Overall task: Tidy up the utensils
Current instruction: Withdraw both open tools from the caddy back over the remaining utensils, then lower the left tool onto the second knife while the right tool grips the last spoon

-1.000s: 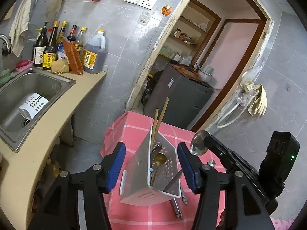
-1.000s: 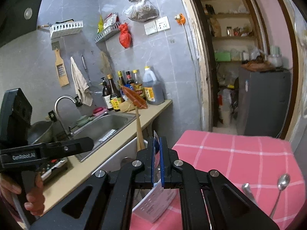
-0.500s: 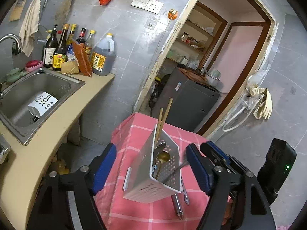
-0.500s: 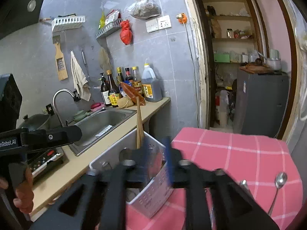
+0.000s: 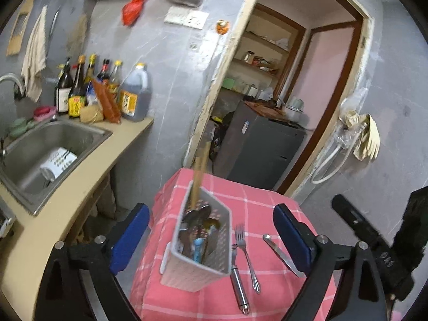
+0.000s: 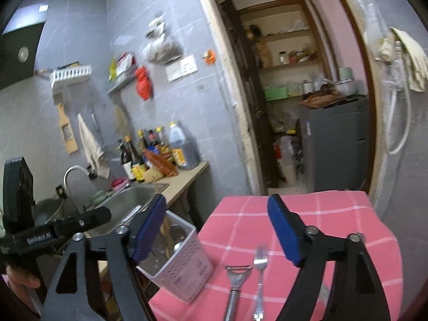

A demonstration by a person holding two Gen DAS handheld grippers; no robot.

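Both fisheye views are evenly lit by soft, diffuse indoor light, moderately bright, with no hard shadows; the circular frame darkens to black at the corners, and straight lines such as the pale door frame (image 5: 214, 88) bow strongly toward the edges; the right wrist view is smeared by motion blur, so the steel fork (image 6: 259, 275) looks ghosted; in the left wrist view the wooden chopsticks (image 5: 199, 176) blur, while the pink checked tablecloth (image 5: 256, 200) stays fairly sharp.

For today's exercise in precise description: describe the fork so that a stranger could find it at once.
On the pink checked tablecloth, look just right of the white perforated utensil basket. Three loose metal pieces lie there; the fork is the middle one, between the peeler and the knife, and alone has tines.
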